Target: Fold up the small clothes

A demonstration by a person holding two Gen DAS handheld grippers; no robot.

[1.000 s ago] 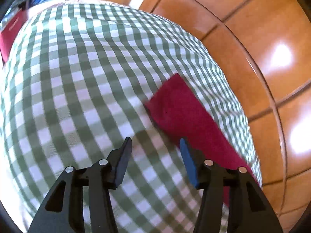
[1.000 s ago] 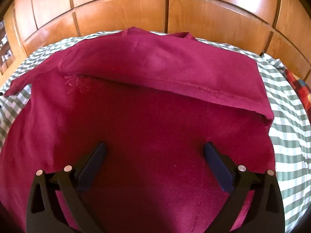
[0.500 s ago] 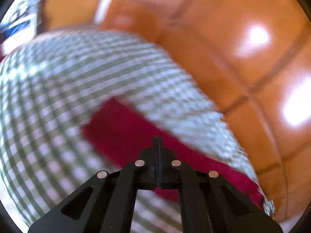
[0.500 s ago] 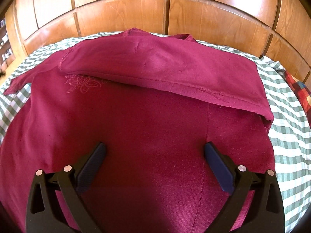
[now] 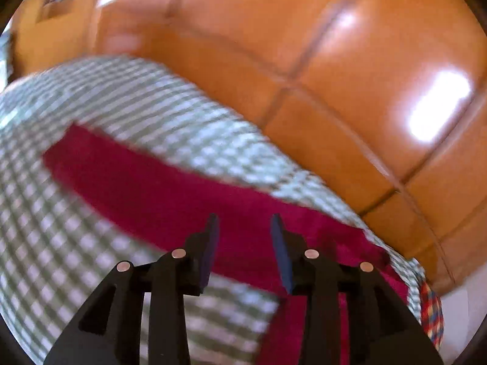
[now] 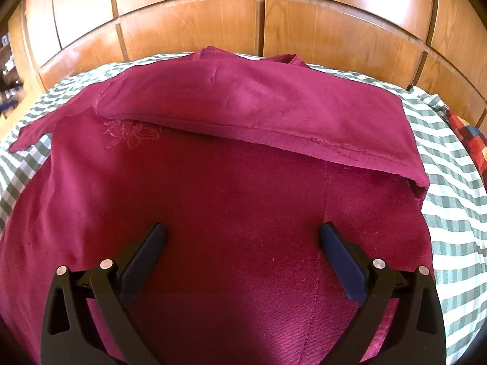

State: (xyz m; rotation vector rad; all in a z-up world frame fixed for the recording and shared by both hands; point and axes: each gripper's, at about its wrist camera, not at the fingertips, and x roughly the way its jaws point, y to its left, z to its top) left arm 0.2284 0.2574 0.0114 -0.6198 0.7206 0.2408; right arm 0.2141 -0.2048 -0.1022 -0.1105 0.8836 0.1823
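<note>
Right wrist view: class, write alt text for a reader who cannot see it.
A maroon garment lies spread on a green-checked cloth, its far part folded over toward the camera. The right hand-held gripper hovers open above it, holding nothing. Wooden panels stand behind.

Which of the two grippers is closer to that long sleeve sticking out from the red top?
Left. The left gripper hovers open right over the sleeve. The right gripper is open above the garment's body, with the sleeve off at its far left.

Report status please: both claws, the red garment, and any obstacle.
Left claw open, empty, over the sleeve. Right claw open wide above the red garment, top edge folded down. No obstacle visible.
</note>
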